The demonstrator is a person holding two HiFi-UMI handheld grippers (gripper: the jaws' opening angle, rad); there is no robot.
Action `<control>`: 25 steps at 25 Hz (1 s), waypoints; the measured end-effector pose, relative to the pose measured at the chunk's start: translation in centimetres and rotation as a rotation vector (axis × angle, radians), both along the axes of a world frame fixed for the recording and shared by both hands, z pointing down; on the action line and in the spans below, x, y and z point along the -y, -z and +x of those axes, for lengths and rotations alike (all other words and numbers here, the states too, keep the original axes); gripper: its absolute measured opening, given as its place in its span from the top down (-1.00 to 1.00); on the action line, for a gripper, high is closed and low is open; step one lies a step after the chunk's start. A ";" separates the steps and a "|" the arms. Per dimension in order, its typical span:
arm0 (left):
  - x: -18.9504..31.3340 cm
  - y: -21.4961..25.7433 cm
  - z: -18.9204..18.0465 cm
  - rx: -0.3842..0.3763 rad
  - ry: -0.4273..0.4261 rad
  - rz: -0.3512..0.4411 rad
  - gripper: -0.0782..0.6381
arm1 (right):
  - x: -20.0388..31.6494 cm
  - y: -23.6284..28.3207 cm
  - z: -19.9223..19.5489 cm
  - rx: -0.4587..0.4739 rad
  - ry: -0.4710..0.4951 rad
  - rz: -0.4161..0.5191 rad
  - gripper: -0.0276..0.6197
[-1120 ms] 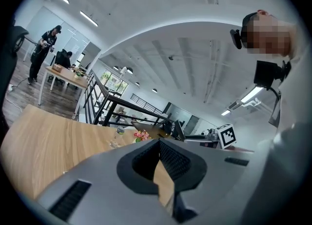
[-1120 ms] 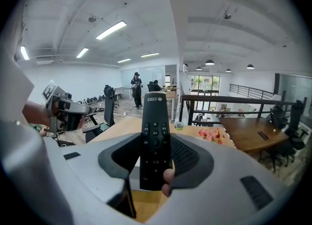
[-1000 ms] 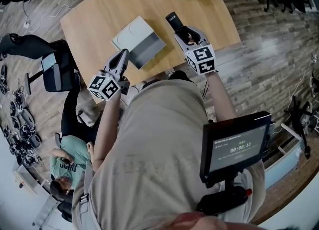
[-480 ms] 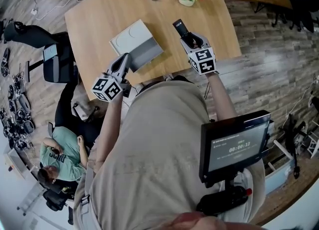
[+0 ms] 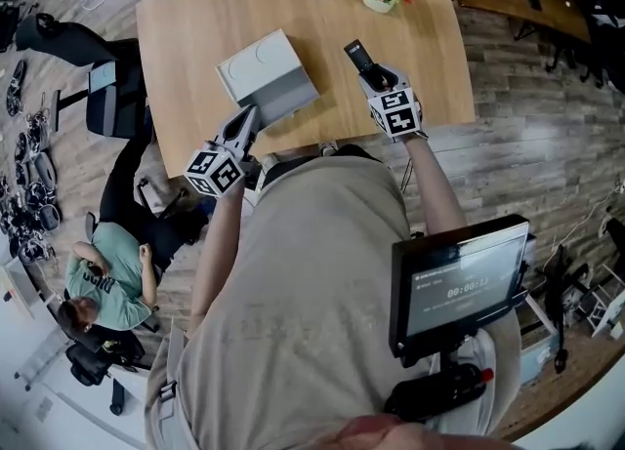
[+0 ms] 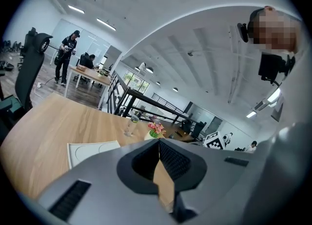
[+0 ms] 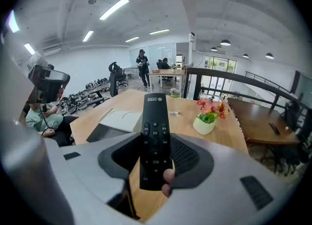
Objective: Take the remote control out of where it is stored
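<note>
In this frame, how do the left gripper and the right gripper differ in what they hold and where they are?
The right gripper is clamped on a black remote control; the left gripper holds nothing, its jaws together. The left gripper points at the near side of the grey box; the right gripper is over bare table, to the box's right. Both are near the table's front edge.

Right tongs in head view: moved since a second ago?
Yes. The right tongs, shut on the remote control, dropped toward the table; their cube, then straddling its near edge, now sits further in.
</note>
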State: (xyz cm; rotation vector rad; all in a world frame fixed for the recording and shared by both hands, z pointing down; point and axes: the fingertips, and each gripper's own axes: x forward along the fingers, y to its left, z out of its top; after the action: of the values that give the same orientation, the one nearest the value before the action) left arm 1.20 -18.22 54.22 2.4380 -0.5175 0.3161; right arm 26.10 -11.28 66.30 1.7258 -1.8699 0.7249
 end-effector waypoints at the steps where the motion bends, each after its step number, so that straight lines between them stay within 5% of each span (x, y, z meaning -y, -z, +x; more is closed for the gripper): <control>1: 0.0 -0.3 0.0 0.007 0.001 -0.003 0.76 | 0.1 -0.8 0.1 0.007 0.000 -0.011 0.33; 16: -1.4 -0.5 0.1 0.047 -0.049 -0.055 0.76 | -0.9 -9.4 -1.5 0.095 -0.048 -0.179 0.33; 25: -1.2 -1.9 0.8 0.019 0.005 -0.113 0.76 | -1.0 -14.6 -0.7 0.182 -0.108 -0.287 0.33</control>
State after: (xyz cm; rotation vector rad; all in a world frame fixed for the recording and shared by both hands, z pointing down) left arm 1.99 -17.05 56.08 2.3260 -0.4997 0.3568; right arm 25.41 -10.28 80.93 1.6290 -1.6960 1.1661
